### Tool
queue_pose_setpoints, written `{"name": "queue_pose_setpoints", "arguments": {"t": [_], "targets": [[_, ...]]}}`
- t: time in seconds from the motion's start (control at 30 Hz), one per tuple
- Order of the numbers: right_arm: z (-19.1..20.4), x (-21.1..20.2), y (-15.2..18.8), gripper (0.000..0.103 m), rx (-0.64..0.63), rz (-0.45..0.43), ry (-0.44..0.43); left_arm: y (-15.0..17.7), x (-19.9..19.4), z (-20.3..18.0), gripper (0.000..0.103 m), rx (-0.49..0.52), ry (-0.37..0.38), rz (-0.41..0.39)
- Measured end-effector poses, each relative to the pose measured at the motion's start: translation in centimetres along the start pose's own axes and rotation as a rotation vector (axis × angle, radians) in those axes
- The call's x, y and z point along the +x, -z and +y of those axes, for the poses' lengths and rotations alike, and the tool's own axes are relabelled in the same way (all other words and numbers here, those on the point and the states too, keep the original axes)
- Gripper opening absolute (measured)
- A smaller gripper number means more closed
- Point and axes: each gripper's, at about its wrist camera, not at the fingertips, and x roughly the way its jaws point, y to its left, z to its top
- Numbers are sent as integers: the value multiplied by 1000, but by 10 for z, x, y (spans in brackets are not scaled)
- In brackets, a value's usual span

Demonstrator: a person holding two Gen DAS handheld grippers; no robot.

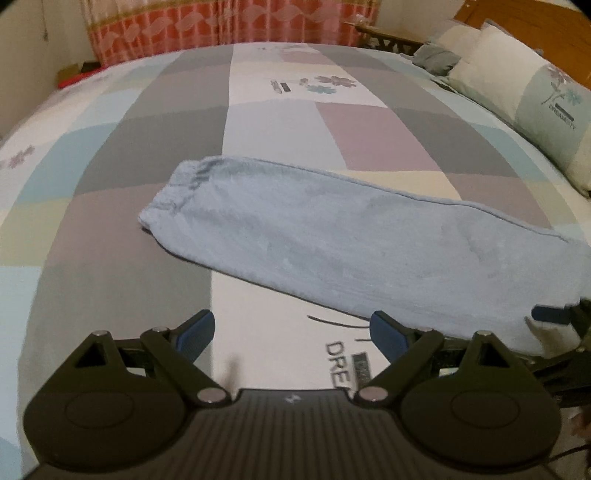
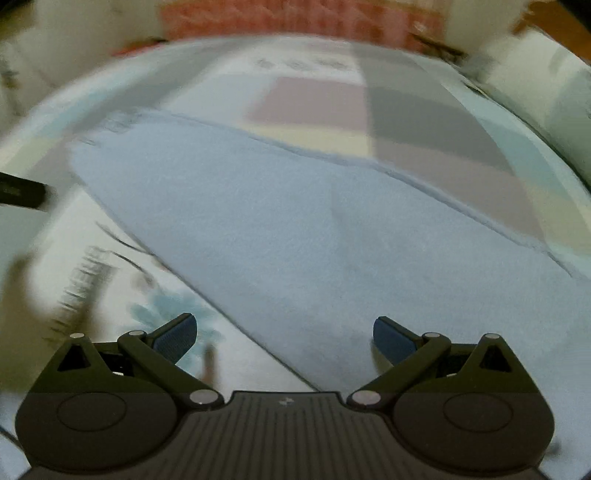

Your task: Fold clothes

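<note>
Trousers (image 1: pixel 351 236), pale blue fleece, folded lengthwise, lie flat across patchwork bed cover (image 1: pixel 147 155); elastic cuff at far left, wider end running near right. Left tool (image 1: pixel 291 332) spread wide, empty, above cover just near of trousers. Right tool (image 2: pixel 284 332) spread wide, empty, over trousers' near edge. Pillows (image 1: pixel 517 85) far right, curtain (image 1: pixel 229 22) beyond bed.

Light: dim, even, indoor; no glare.
Blur: right wrist view smeared, worst beyond the blue garment (image 2: pixel 295 229); left view sharper.
Distortion: fisheye bending toward edges, dark corners.
</note>
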Motion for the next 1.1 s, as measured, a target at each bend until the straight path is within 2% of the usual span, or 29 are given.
{"name": "queue_pose_setpoints", "arguments": {"t": [0.03,0.1,0.2,0.3,0.37,0.57,0.67,0.77,0.9,1.0,1.1], "targets": [[-4,9,2,103,27,40,4,1,1,-2,91,-3,6,3],[-4,8,2,103,17,17,-26,3,5,-10,91,10,11,7],[-4,-6,-2,103,15,-4,-182,1,7,-25,91,66,19,-2],[-10,-26,4,103,-6,-29,-166,-6,9,-41,91,117,47,-3],[-23,-36,14,103,3,-23,-120,-12,10,-53,91,151,75,-9],[-86,-77,52,103,76,2,9,-20,16,-98,91,250,150,-16],[-115,-90,66,103,61,-4,73,-16,10,-125,91,312,180,-21],[-149,-88,74,103,74,14,134,-5,10,-145,91,351,172,-7],[-201,-76,95,103,156,58,133,10,14,-168,91,318,130,25],[-227,-71,113,103,198,118,76,17,18,-187,91,251,135,60],[-235,-80,117,103,137,133,5,20,19,-218,91,253,141,60]]}}
